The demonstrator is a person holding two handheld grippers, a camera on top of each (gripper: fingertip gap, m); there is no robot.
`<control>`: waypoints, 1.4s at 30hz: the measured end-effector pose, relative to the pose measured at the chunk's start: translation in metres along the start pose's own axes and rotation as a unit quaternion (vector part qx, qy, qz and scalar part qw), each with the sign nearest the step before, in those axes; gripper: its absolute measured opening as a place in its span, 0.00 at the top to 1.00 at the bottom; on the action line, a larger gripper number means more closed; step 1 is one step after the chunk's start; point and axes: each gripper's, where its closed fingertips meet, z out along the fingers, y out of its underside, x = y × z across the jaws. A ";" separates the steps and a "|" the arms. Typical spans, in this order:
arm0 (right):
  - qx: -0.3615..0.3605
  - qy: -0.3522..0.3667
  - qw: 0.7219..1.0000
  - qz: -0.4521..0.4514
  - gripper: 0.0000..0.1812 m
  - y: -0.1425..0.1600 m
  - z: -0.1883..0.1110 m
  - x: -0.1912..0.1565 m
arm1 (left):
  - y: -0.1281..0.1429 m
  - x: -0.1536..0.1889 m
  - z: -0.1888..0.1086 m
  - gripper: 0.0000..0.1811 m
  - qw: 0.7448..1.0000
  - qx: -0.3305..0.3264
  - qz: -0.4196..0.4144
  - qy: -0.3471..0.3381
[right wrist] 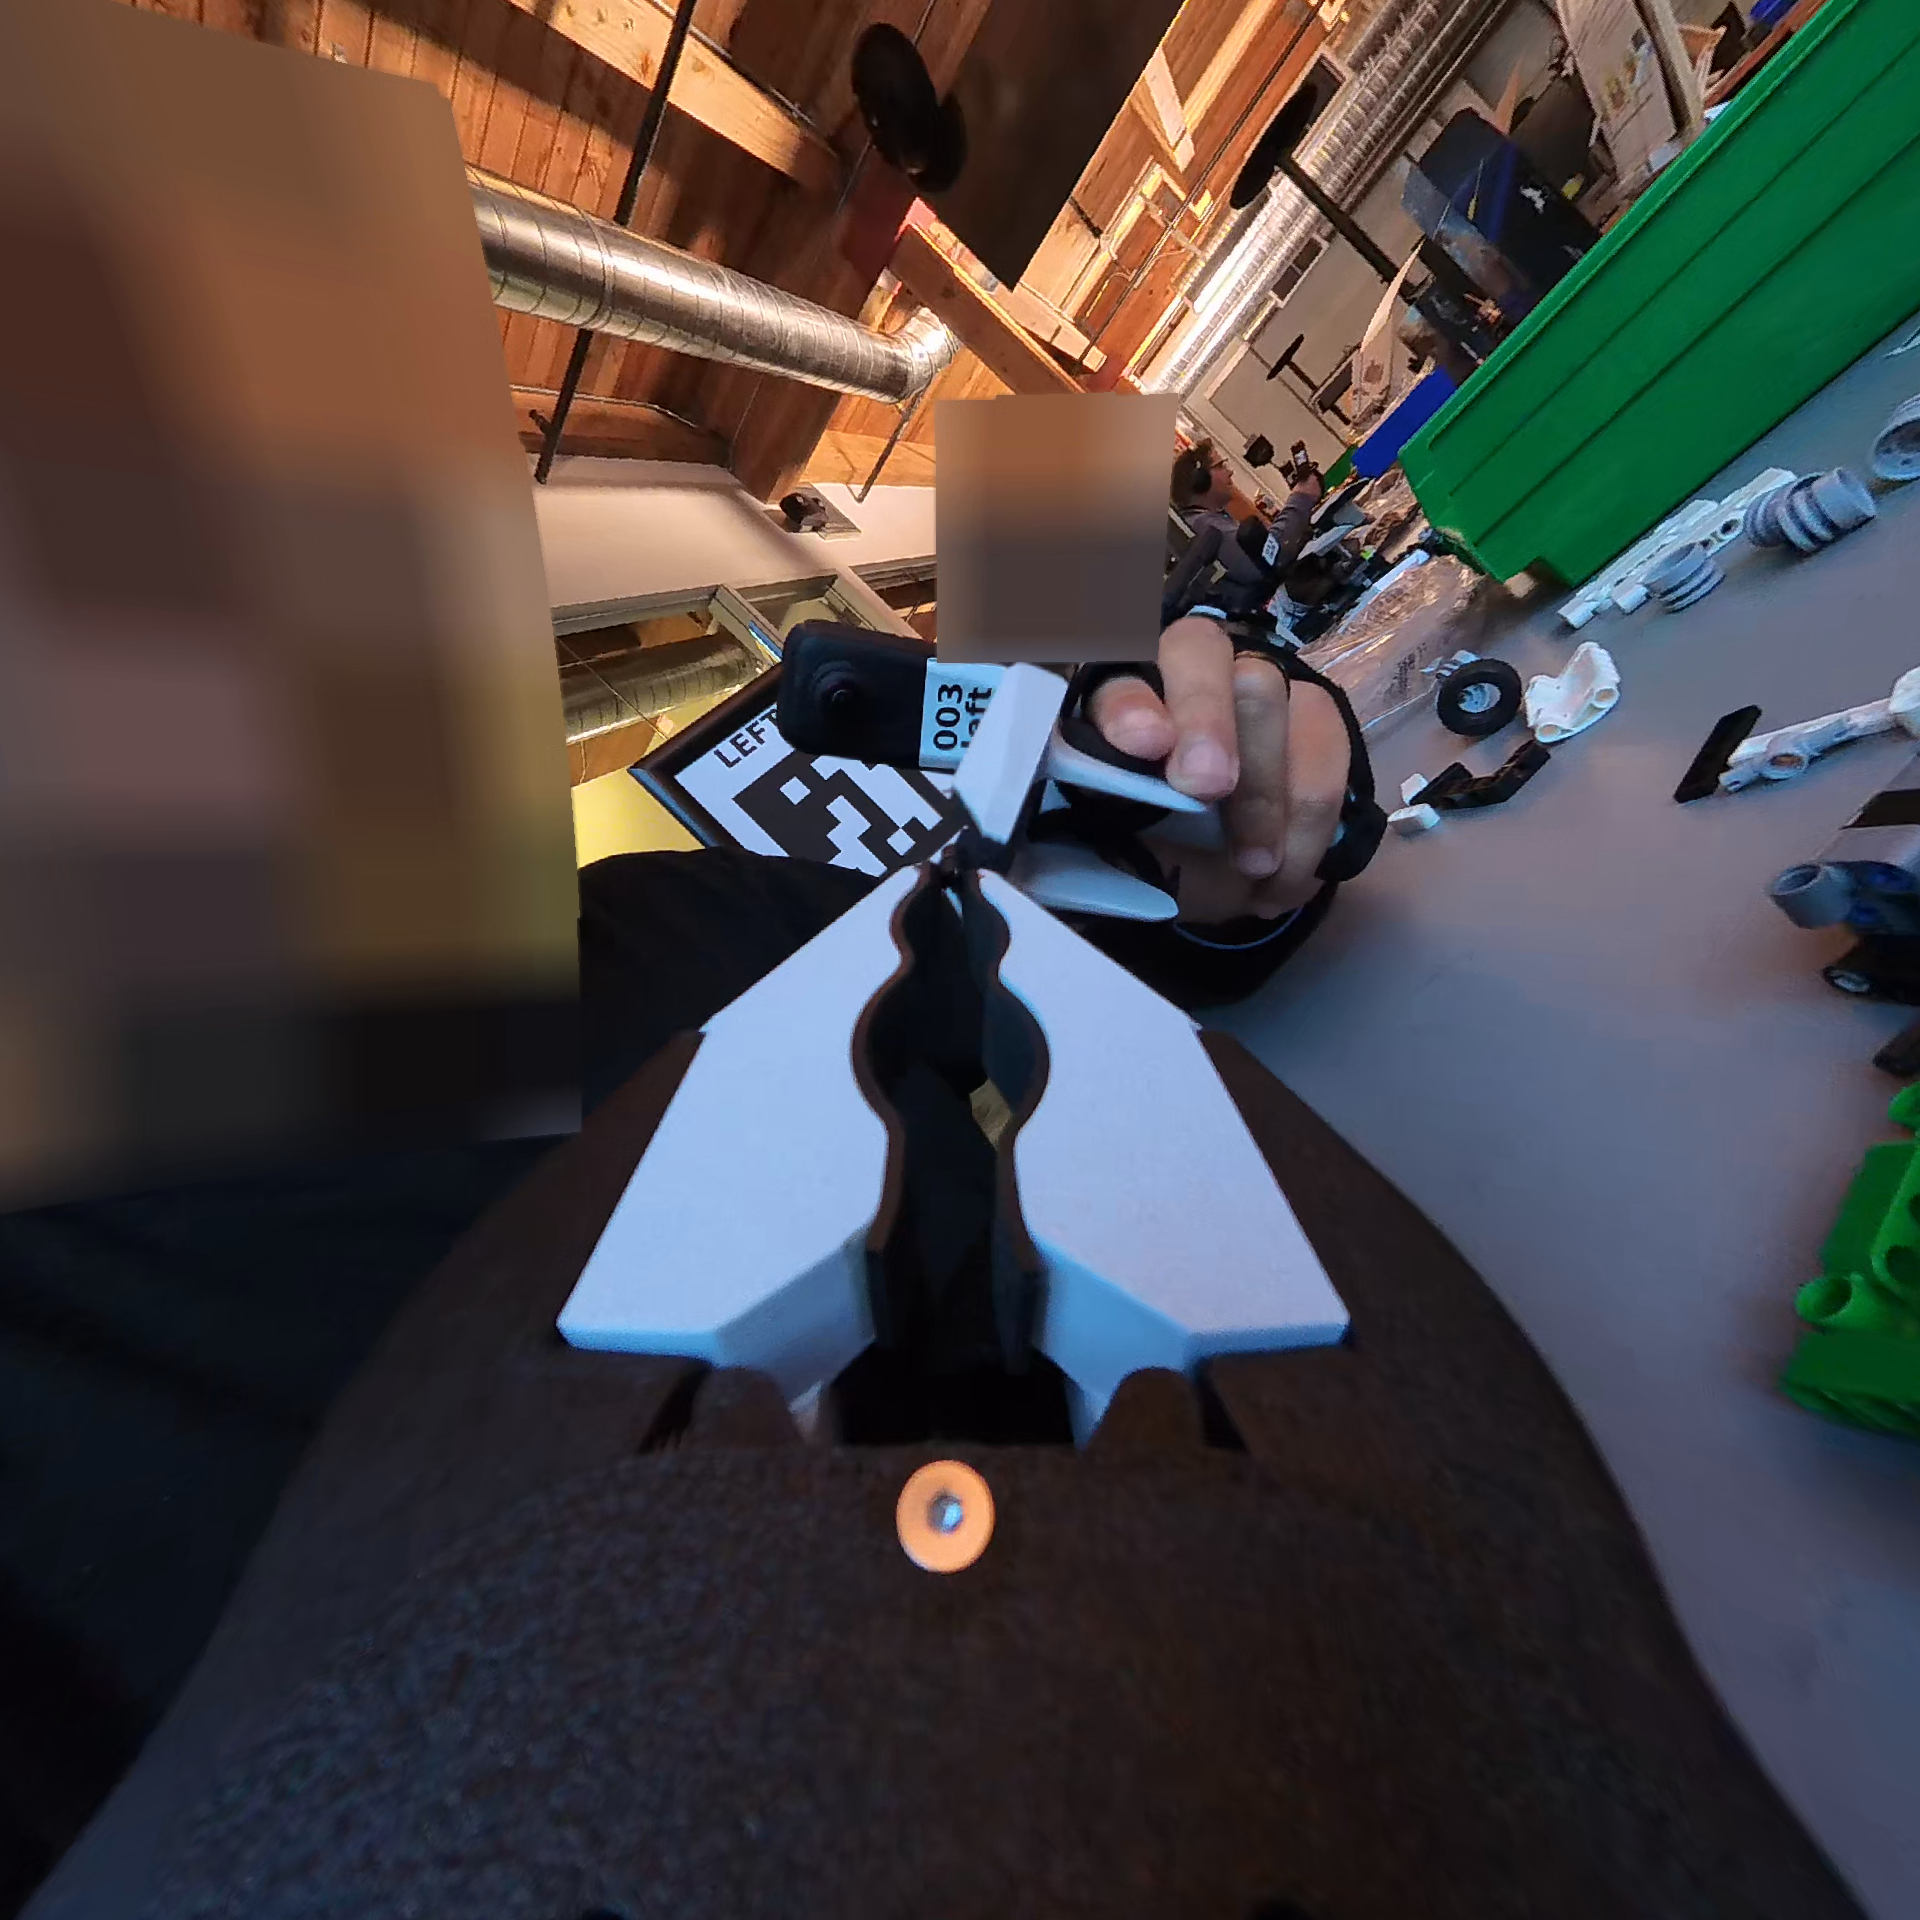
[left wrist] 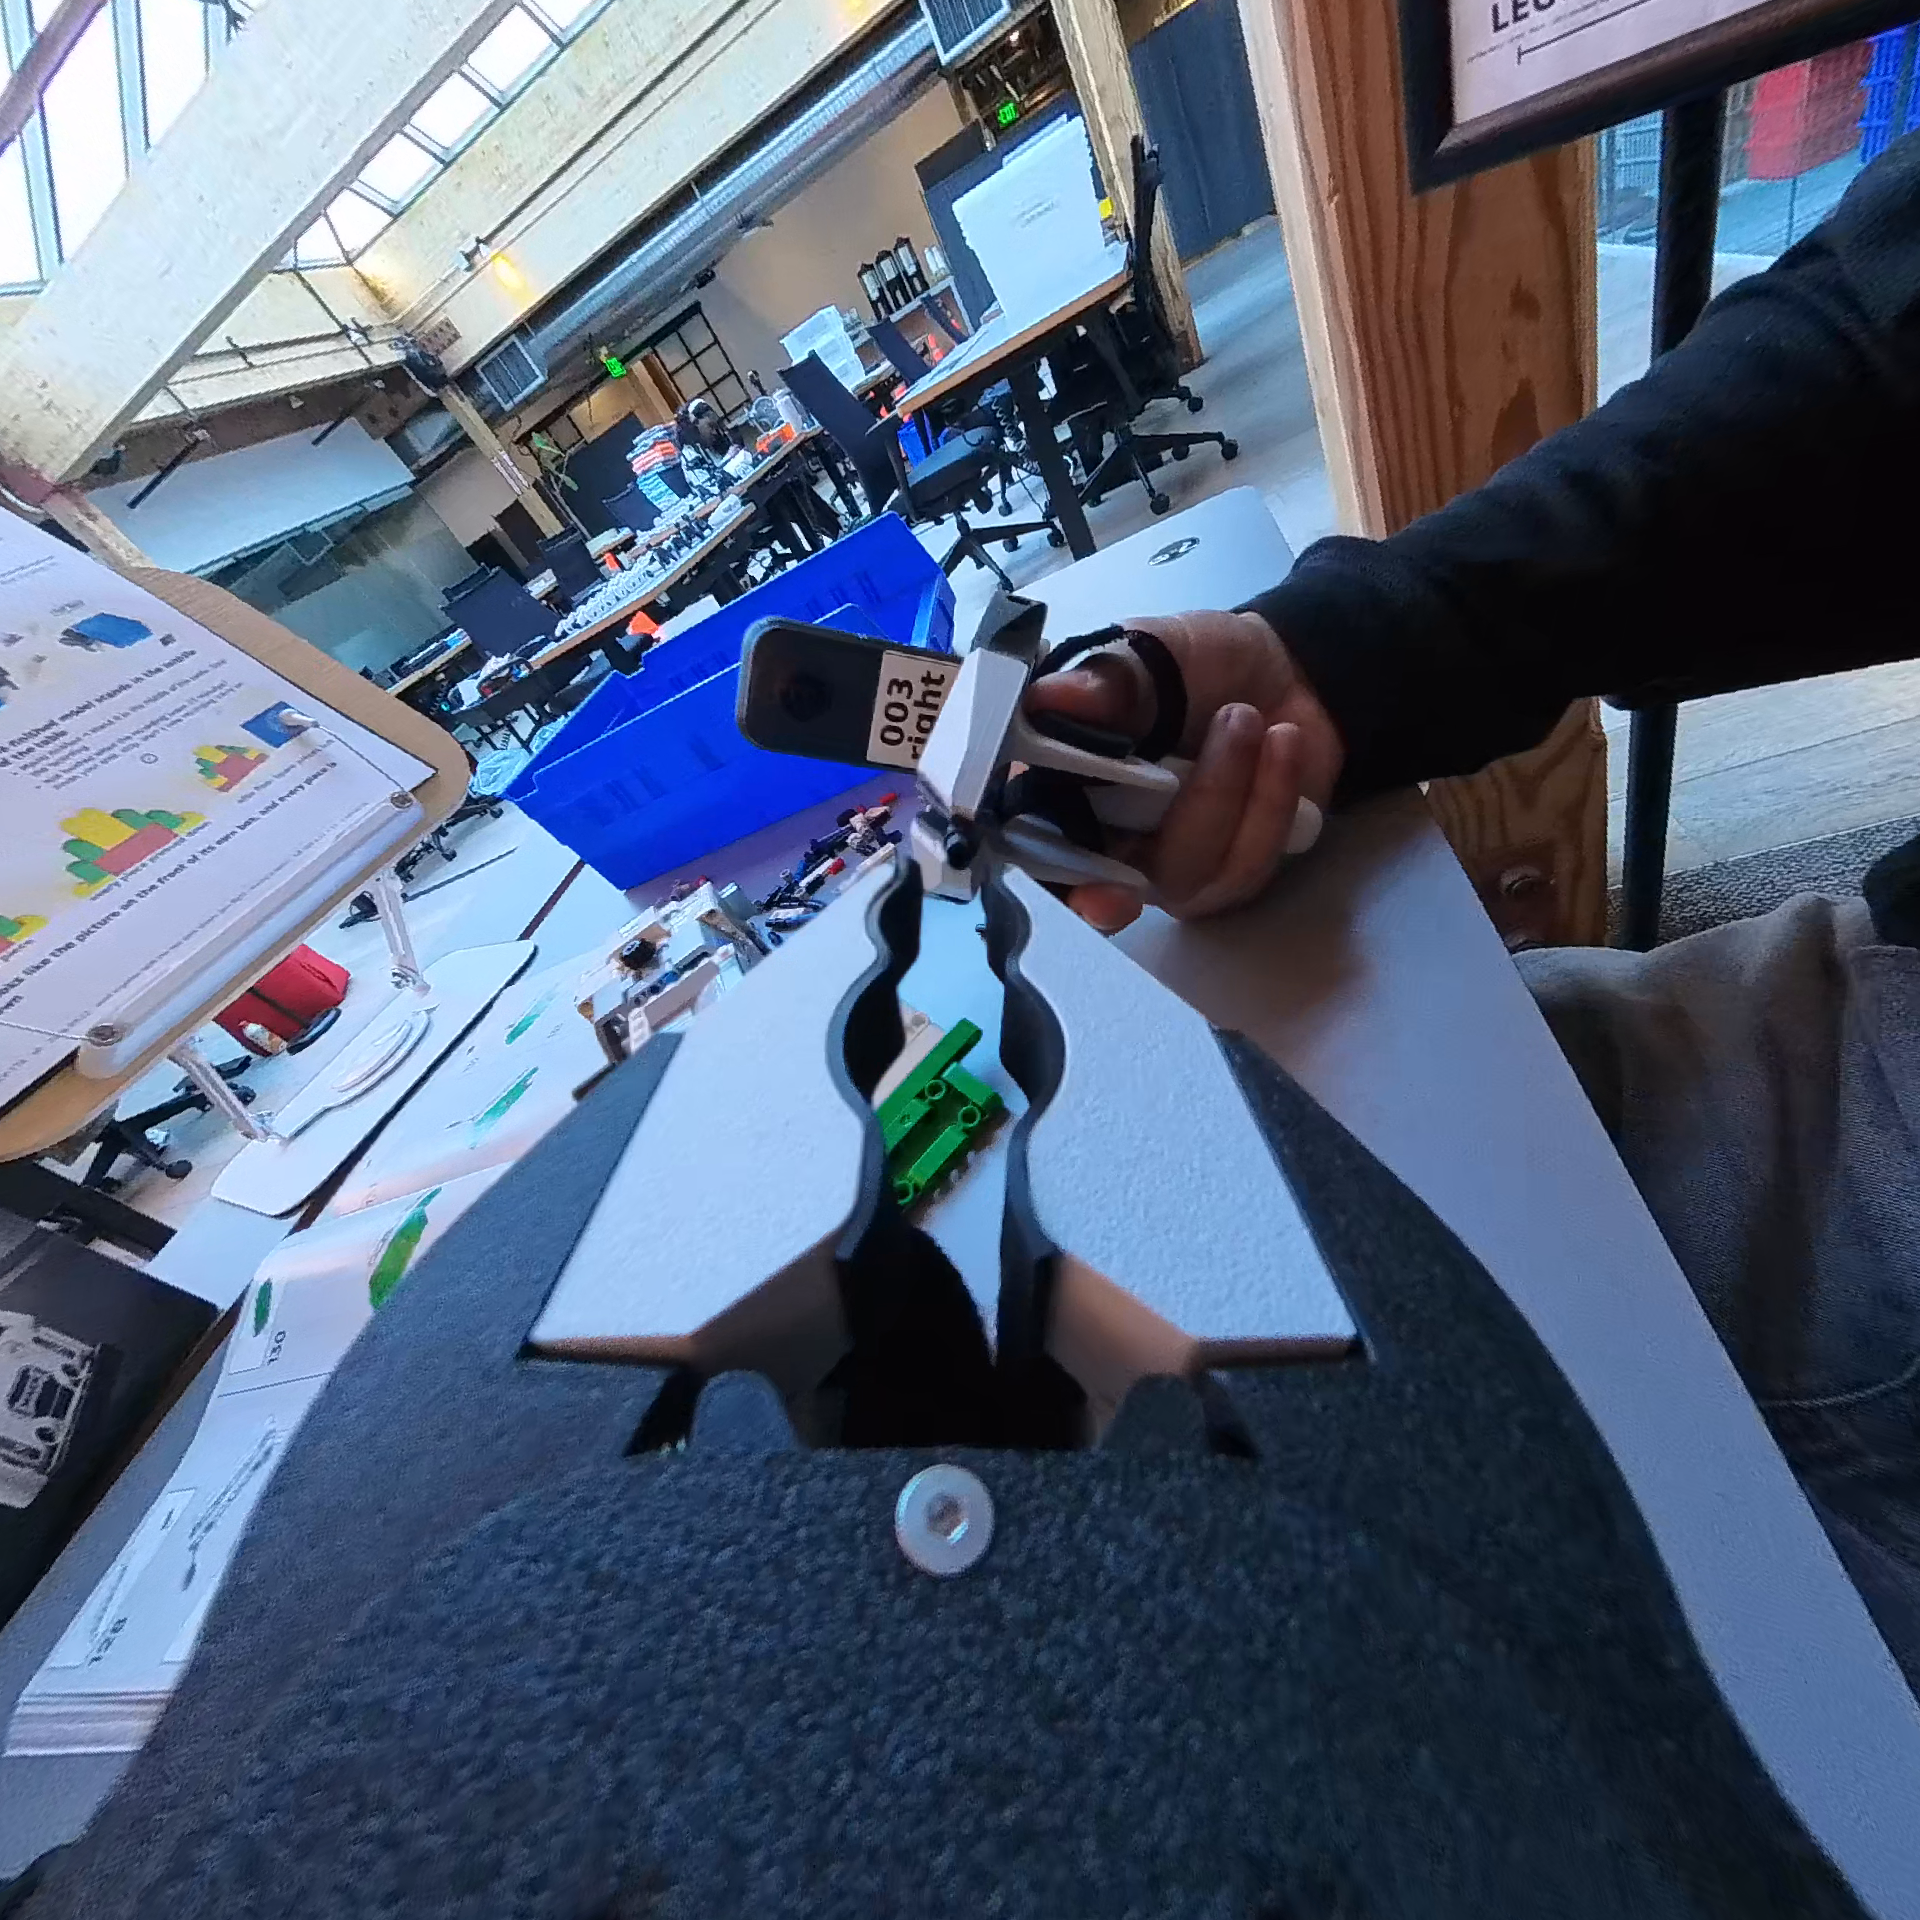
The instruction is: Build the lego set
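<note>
My left gripper [left wrist: 948,883] and my right gripper [right wrist: 951,883] meet tip to tip above the grey table [left wrist: 1351,987]. Both stand nearly shut, with only a narrow gap between the wavy black pads. A small black piece [left wrist: 957,847] sits pinched where the tips meet; it also shows as a dark bit in the right wrist view [right wrist: 953,864]. I cannot tell which gripper bears it more. A green Lego assembly [left wrist: 935,1107] lies on the table below the left gripper, and shows at the right edge of the right wrist view [right wrist: 1860,1309].
A blue bin [left wrist: 727,727] stands behind, with loose pieces [left wrist: 831,883] in front of it. An instruction sheet on a stand [left wrist: 156,790] is at left, with a booklet [left wrist: 312,1299] below it. A green bin [right wrist: 1662,343], white and grey parts [right wrist: 1704,540], a wheel [right wrist: 1477,698] and a grey partial build [right wrist: 1860,883] lie to the right. Left and right tips are no more than a few centimetres apart.
</note>
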 end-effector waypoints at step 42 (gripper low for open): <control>-0.153 0.460 0.875 -0.004 0.82 0.000 -0.109 0.108 | 0.106 -0.008 0.027 0.98 0.962 -0.251 -0.103 -0.012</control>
